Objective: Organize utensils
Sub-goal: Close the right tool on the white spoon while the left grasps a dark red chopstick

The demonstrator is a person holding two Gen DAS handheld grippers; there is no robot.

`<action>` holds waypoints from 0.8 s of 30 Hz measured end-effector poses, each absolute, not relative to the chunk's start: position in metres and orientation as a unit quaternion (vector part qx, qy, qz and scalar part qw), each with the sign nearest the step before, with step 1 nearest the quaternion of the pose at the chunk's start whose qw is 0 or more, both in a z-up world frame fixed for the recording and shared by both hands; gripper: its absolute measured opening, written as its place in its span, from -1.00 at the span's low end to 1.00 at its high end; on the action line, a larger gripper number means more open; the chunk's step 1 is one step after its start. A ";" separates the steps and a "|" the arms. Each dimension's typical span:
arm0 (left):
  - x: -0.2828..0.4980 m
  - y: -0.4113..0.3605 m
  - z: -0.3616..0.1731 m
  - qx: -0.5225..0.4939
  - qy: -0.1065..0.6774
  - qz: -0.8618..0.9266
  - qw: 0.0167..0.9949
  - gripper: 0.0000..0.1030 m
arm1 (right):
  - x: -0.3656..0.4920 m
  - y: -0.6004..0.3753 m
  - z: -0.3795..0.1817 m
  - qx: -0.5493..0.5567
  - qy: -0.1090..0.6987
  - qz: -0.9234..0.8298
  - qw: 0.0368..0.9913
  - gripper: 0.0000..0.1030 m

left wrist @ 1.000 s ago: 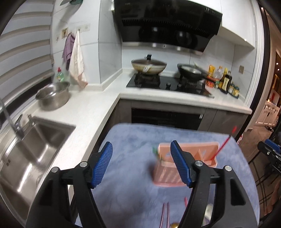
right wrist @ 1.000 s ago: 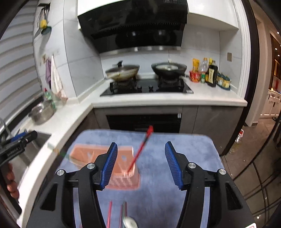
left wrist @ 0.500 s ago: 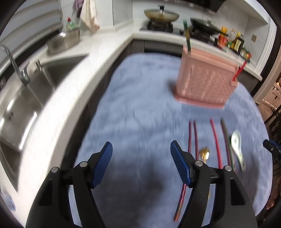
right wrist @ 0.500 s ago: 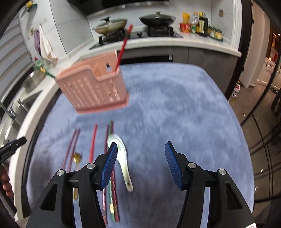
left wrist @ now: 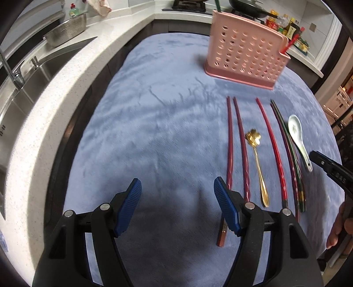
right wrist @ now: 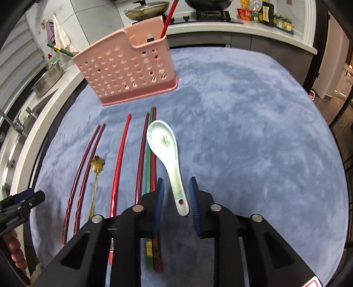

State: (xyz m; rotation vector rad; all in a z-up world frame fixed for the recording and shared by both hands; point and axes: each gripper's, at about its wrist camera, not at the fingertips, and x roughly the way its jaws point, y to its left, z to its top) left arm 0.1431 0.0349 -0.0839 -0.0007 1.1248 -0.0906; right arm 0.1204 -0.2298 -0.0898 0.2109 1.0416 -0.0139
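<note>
A white speckled surface (left wrist: 66,72) wraps the kitchen corner, with a stainless steel sink (left wrist: 26,88) and its faucet (left wrist: 13,72) at nine o'clock in the left wrist view. A steel colander (left wrist: 66,29) sits beside the sink at eleven o'clock, a green bottle (left wrist: 74,12) just behind it. In the right wrist view, a lidded pan (right wrist: 146,10) rests on the gas hob (right wrist: 211,15) at twelve o'clock, condiment bottles (right wrist: 267,13) lined up toward one o'clock, cloths (right wrist: 58,33) hanging at ten o'clock.
</note>
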 end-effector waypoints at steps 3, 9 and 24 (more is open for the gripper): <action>0.142 0.032 -0.086 0.002 0.535 -0.047 0.844 0.25 | 0.122 -0.228 -0.095 0.100 0.502 -0.006 0.859 -0.66; 0.141 0.028 -0.087 0.007 0.535 -0.051 0.843 0.25 | 0.123 -0.228 -0.102 0.101 0.508 -0.004 0.856 -0.76; 0.135 0.017 -0.097 0.013 0.547 -0.073 0.834 0.19 | 0.125 -0.227 -0.112 0.109 0.512 0.007 0.852 -0.81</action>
